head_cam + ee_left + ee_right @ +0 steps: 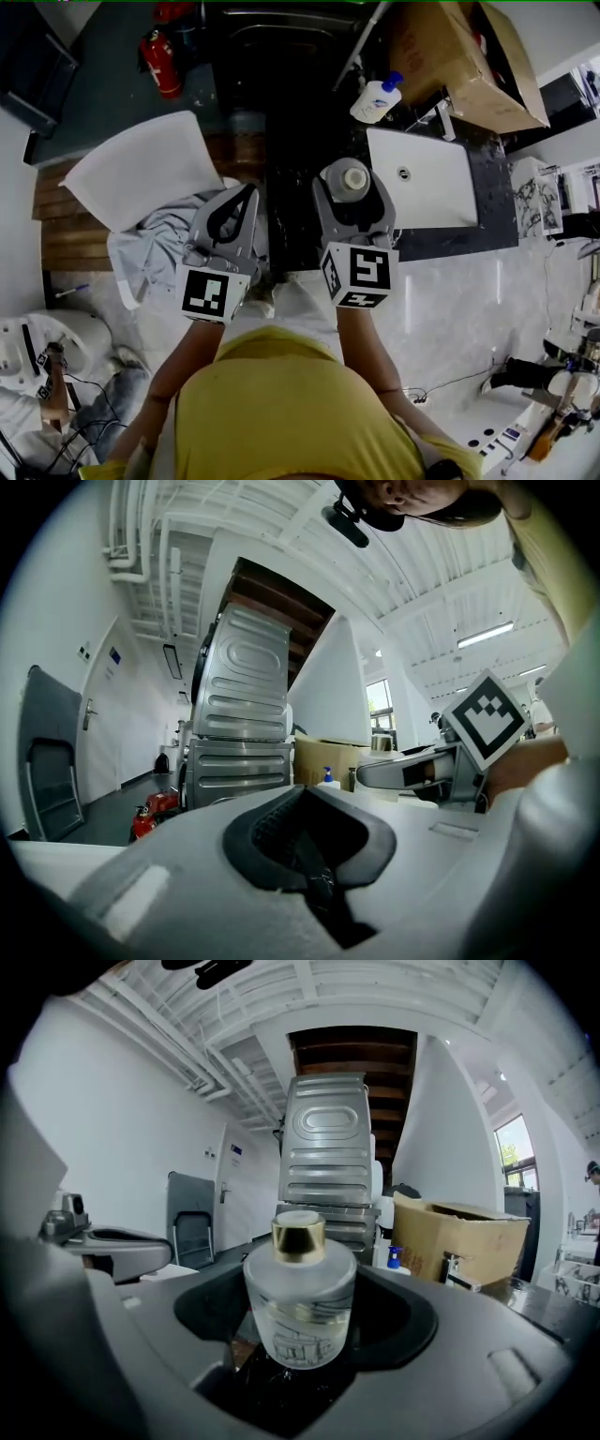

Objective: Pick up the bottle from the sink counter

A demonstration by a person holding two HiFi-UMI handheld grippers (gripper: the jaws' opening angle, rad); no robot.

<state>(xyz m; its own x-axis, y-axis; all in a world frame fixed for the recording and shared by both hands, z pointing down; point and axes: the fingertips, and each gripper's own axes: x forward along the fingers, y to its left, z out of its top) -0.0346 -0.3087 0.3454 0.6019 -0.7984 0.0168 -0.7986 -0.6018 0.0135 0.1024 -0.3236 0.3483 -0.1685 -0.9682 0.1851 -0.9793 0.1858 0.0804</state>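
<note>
A squat frosted glass bottle (pixel 300 1309) with a gold cap stands upright between the jaws of my right gripper (pixel 298 1358), which is shut on its lower body. From the head view the bottle (pixel 354 177) and right gripper (pixel 352 192) hover over the dark counter (pixel 300 141), just left of the white sink basin (pixel 436 192). My left gripper (pixel 247 195) is level with it on the left, jaws shut with nothing between them. In its own view the left gripper (pixel 314 874) points at the room, with only a hollow between its fingers.
A white pump bottle with a blue top (pixel 376 98) stands at the back of the counter beside a cardboard box (pixel 469 61). A red fire extinguisher (pixel 161 64) sits on the floor at far left. Stacked grey machines (pixel 242 714) stand ahead. Clothes and a white panel (pixel 141 169) lie left.
</note>
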